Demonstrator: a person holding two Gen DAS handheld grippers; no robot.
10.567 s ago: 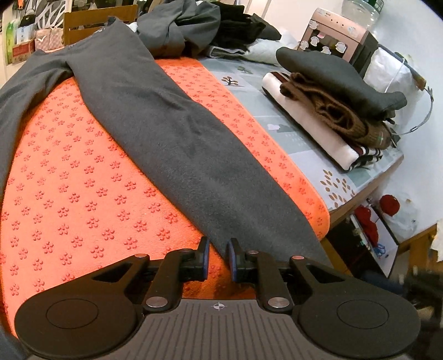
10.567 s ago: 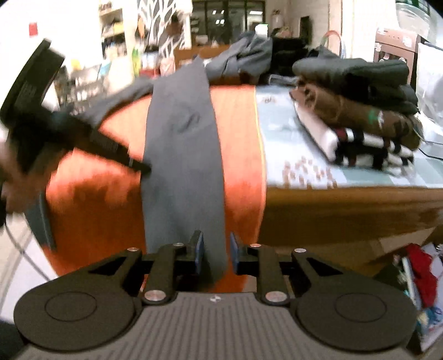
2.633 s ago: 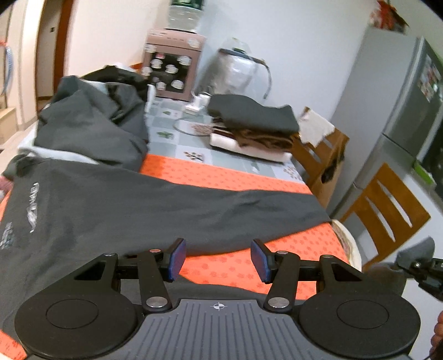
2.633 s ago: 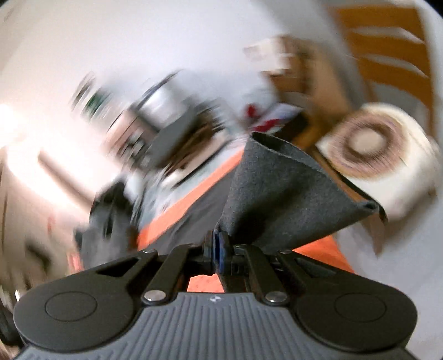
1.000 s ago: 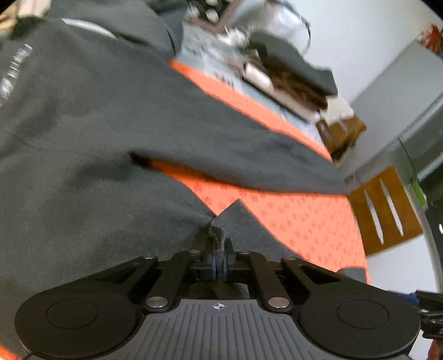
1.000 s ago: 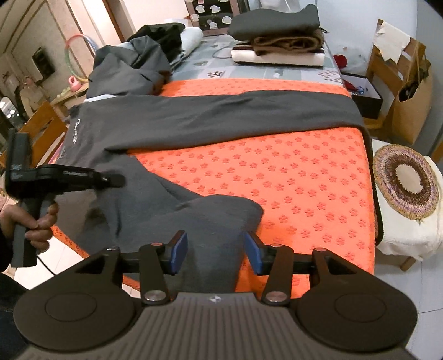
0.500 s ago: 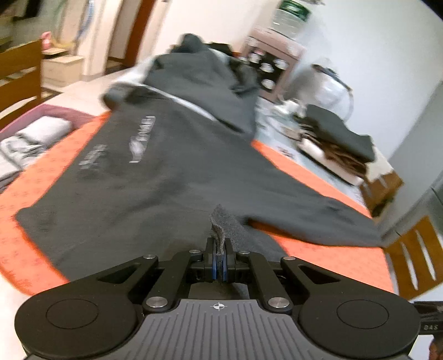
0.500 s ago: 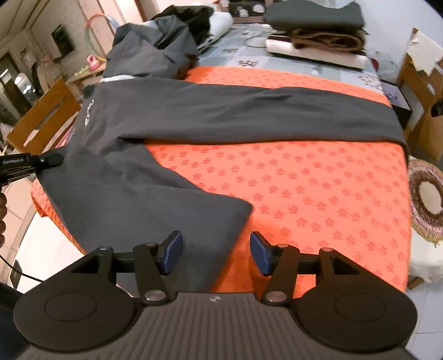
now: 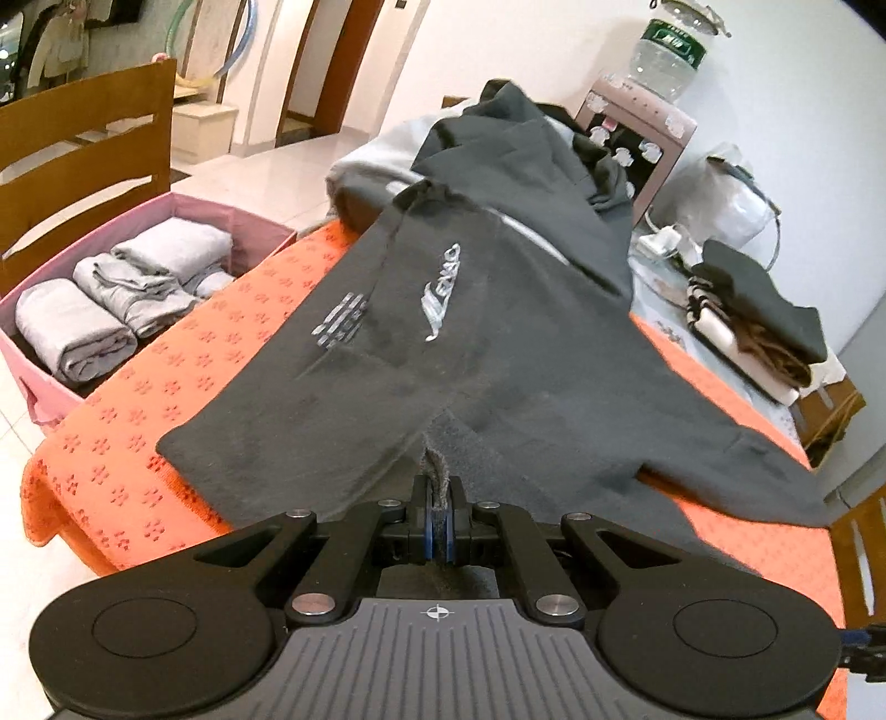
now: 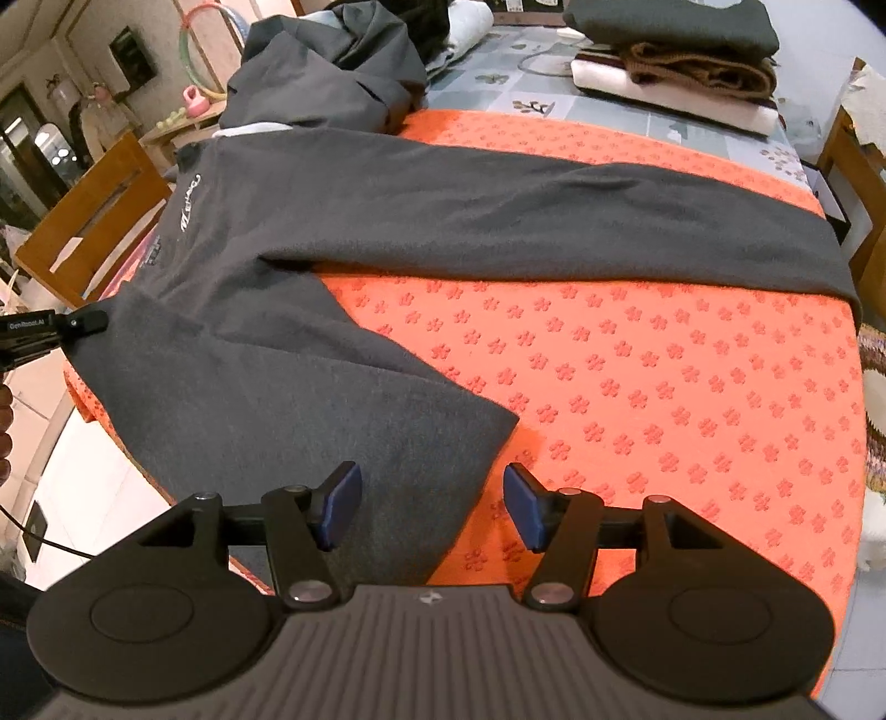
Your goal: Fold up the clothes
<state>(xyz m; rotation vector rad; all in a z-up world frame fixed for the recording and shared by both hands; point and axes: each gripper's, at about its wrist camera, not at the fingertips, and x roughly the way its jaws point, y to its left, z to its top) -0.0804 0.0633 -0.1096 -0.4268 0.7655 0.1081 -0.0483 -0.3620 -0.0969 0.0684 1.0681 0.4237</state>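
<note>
Dark grey trousers (image 10: 443, 221) lie spread on an orange flowered mat (image 10: 637, 376). One leg runs across the far side to the right edge; the other leg is folded back toward the near edge, its cuff (image 10: 443, 437) just ahead of my right gripper. My right gripper (image 10: 432, 504) is open and empty, its fingers either side of that cuff. My left gripper (image 9: 437, 509) is shut on a pinch of the trousers (image 9: 498, 354) fabric at the near edge. It also shows at the left of the right wrist view (image 10: 83, 324).
A pile of unfolded dark clothes (image 9: 526, 160) lies beyond the waistband. A stack of folded clothes (image 10: 681, 50) sits at the far right. A pink box of rolled grey towels (image 9: 116, 299) stands left, beside a wooden chair (image 9: 83, 144). A water dispenser (image 9: 637, 138) stands behind.
My left gripper stays shut on the fabric and has pulled back a little along the near edge. My right gripper stays open and has come slightly closer to the folded cuff.
</note>
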